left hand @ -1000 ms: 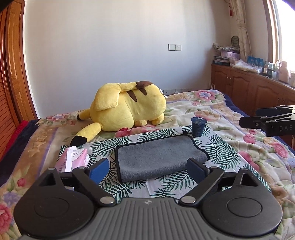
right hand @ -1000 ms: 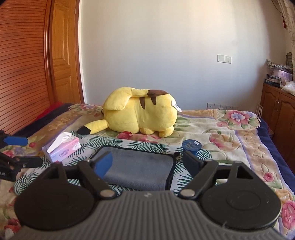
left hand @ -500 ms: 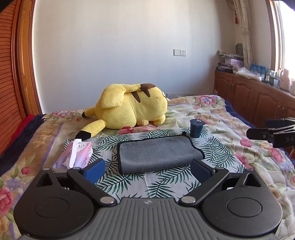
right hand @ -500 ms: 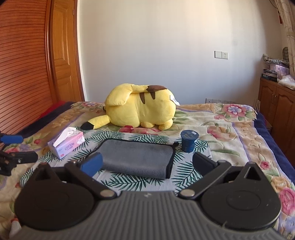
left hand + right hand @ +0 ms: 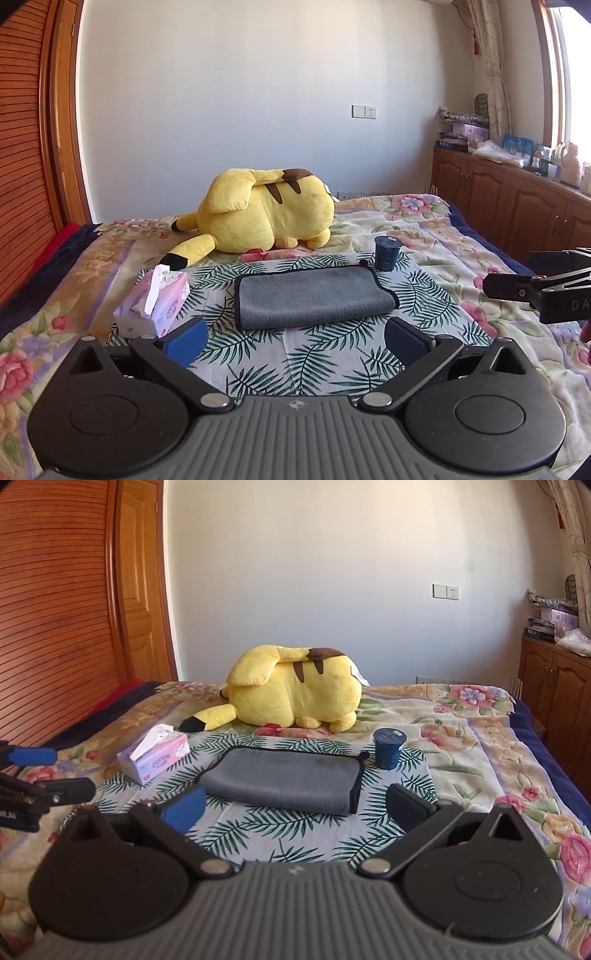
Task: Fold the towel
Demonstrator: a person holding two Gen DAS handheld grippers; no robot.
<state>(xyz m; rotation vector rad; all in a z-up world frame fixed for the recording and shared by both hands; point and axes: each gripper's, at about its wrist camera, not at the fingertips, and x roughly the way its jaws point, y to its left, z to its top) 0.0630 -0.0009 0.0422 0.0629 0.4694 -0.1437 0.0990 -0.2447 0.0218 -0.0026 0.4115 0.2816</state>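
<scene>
A grey towel (image 5: 314,297) with black trim lies folded in a flat rectangle on the palm-leaf cloth on the bed; it also shows in the right wrist view (image 5: 282,778). My left gripper (image 5: 293,339) is open and empty, a short way back from the towel's near edge. My right gripper (image 5: 295,806) is open and empty, also just short of the towel's near edge. Each gripper shows in the other's view: the right one at the right edge (image 5: 517,286), the left one at the left edge (image 5: 48,775).
A pink tissue box (image 5: 153,308) stands left of the towel. A dark blue cup (image 5: 386,253) stands at the towel's far right corner. A yellow plush toy (image 5: 258,218) lies behind. Wooden cabinets (image 5: 517,199) line the right wall; a wooden wardrobe (image 5: 55,609) stands left.
Both grippers have drawn back and up from the towel, which now looks farther away. The towel has stayed folded and still.
</scene>
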